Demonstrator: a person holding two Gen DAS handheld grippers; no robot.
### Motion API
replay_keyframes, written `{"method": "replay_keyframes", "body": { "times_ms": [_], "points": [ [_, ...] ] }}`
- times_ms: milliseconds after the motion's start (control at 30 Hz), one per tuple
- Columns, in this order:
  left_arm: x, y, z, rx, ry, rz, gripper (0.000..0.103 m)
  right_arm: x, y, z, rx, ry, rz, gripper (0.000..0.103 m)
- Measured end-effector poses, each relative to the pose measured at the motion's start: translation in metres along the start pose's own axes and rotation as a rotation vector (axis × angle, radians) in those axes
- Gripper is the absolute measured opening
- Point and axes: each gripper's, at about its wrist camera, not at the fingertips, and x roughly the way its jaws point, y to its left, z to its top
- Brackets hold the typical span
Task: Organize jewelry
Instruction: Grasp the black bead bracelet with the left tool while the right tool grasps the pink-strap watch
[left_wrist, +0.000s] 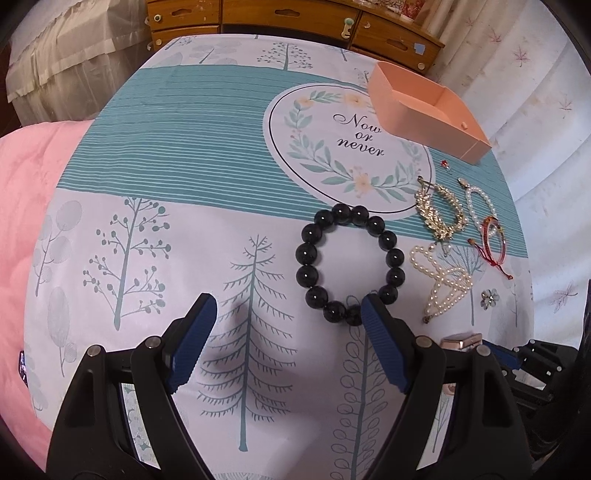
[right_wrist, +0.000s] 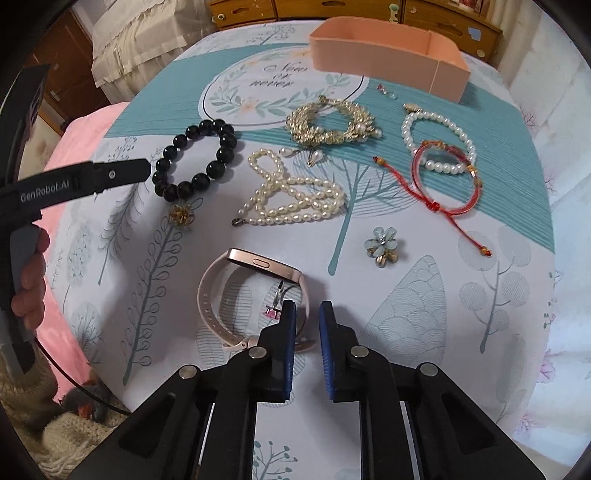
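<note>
Jewelry lies on a patterned tablecloth (left_wrist: 166, 155). A black bead bracelet (left_wrist: 349, 264) lies just ahead of my left gripper (left_wrist: 290, 310), which is open; its right finger touches the bracelet's near edge. The bracelet also shows in the right wrist view (right_wrist: 195, 158). My right gripper (right_wrist: 307, 314) has its jaws narrowly apart and empty, beside a pink watch (right_wrist: 255, 295) and a small pink earring (right_wrist: 275, 306). A long pearl strand (right_wrist: 295, 199), gold bracelet (right_wrist: 332, 122), pearl bracelet (right_wrist: 439, 140) and red cord bracelet (right_wrist: 447, 184) lie beyond. An open pink box (right_wrist: 388, 51) stands at the far side.
A blue flower brooch (right_wrist: 384, 245) and a gold flower piece (right_wrist: 181, 216) lie on the cloth. A small red-and-clear earring (right_wrist: 386, 90) lies near the box. A wooden drawer chest (left_wrist: 288, 26) stands behind the table. A pink blanket (left_wrist: 26, 221) is at left.
</note>
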Motion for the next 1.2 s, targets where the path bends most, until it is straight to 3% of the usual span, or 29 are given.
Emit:
{"method": "replay_keyframes", "body": {
  "times_ms": [233,600,800,900,933,1033,1200],
  "points": [
    [0.01,-0.002,0.0,0.01,0.019,0.009,0.079,0.002,0.003,0.006,0.012,-0.038,0.011,0.006],
    [0.031,-0.002,0.01,-0.002,0.04,0.049,0.078,0.002,-0.009,0.002,0.074,-0.071,0.074,0.006],
    [0.038,-0.015,0.021,0.041,0.011,0.133,0.06,0.002,-0.013,0.0,0.093,-0.075,0.101,0.006],
    [0.038,-0.023,0.025,0.072,-0.002,0.121,0.031,0.002,-0.014,0.0,0.102,-0.075,0.114,0.006],
    [0.038,-0.027,0.026,0.085,-0.003,0.112,0.013,0.002,-0.014,0.0,0.106,-0.075,0.119,0.006],
    [0.036,-0.033,0.027,0.092,-0.004,0.067,0.012,0.0,-0.018,-0.002,0.125,-0.079,0.14,0.006],
    [0.006,-0.046,0.024,0.112,-0.114,0.051,0.012,-0.015,-0.024,-0.003,0.147,-0.134,0.186,0.006]
  ]
}}
